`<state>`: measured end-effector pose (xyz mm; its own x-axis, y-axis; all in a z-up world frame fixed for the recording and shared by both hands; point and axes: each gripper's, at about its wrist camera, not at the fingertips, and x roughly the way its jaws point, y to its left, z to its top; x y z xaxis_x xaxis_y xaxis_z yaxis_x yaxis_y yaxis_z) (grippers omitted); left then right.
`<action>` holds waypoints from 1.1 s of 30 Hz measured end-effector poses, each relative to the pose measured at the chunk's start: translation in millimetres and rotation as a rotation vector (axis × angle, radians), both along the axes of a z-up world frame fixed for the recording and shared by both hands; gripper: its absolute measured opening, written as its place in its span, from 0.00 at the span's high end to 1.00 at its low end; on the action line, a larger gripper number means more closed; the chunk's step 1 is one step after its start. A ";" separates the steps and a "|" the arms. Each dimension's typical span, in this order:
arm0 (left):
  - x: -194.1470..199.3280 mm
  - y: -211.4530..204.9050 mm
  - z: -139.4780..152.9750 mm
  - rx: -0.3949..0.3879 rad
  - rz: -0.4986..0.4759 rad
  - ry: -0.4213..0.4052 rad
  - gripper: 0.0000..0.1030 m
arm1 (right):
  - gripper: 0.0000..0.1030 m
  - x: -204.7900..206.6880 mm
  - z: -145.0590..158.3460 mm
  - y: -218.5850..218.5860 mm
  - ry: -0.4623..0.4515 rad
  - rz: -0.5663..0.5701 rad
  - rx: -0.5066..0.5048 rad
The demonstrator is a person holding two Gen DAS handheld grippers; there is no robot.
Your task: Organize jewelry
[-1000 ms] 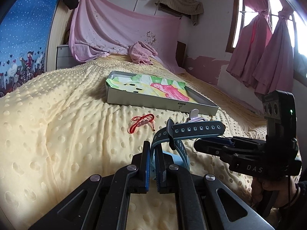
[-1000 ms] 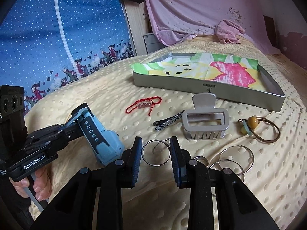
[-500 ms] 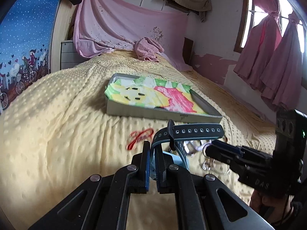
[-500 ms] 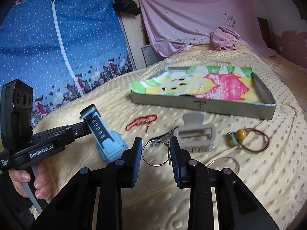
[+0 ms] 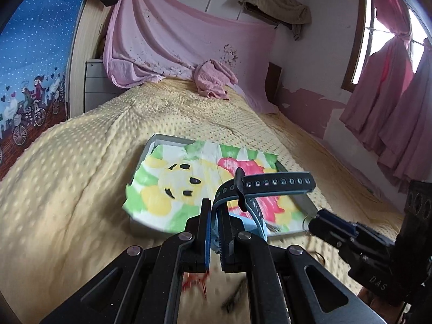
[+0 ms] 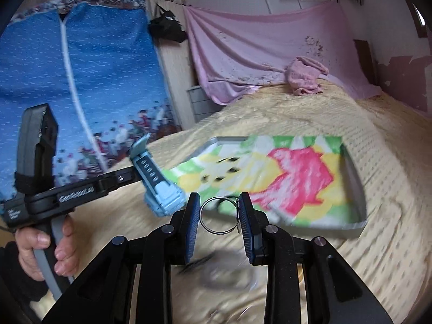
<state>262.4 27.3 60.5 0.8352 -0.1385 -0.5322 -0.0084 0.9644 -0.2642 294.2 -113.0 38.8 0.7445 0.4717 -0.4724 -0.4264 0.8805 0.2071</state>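
My left gripper [image 5: 214, 239] is shut on a blue watch [image 5: 267, 186], its dark strap curling up over the fingers; it also shows in the right wrist view [image 6: 159, 189]. My right gripper [image 6: 220, 217] is shut on a silver hoop ring [image 6: 220, 216] held between its pads. Both are raised above the bed, just before a grey tray [image 5: 307, 201] lined with a bright cartoon cloth [image 6: 283, 178]. The right gripper shows at the right of the left wrist view [image 5: 318, 220].
A red cord bracelet [image 5: 194, 283] and a dark hair clip [image 5: 235, 297] lie blurred on the yellow dotted blanket [image 5: 81, 175] below me. More rings [image 6: 229, 275] lie blurred under the right gripper. A pink towel [image 5: 213, 79] sits at the bed's far end.
Both grippers have lifted and moved forward toward the tray, carrying the watch and the ring. The loose jewelry has dropped low in view.
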 end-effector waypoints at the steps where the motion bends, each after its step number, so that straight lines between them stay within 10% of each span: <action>1: 8.1 1.0 -3.0 0.001 0.005 0.009 0.95 | 0.75 8.8 -0.8 0.9 0.005 -0.013 -0.011; 20: 64.2 -2.0 -56.4 0.000 -0.007 0.187 0.94 | 0.74 82.8 -66.9 15.2 0.194 -0.107 -0.104; 33: 38.7 -0.2 -55.4 0.009 0.020 0.135 0.89 | 0.59 54.1 -55.1 -0.4 0.113 -0.158 -0.086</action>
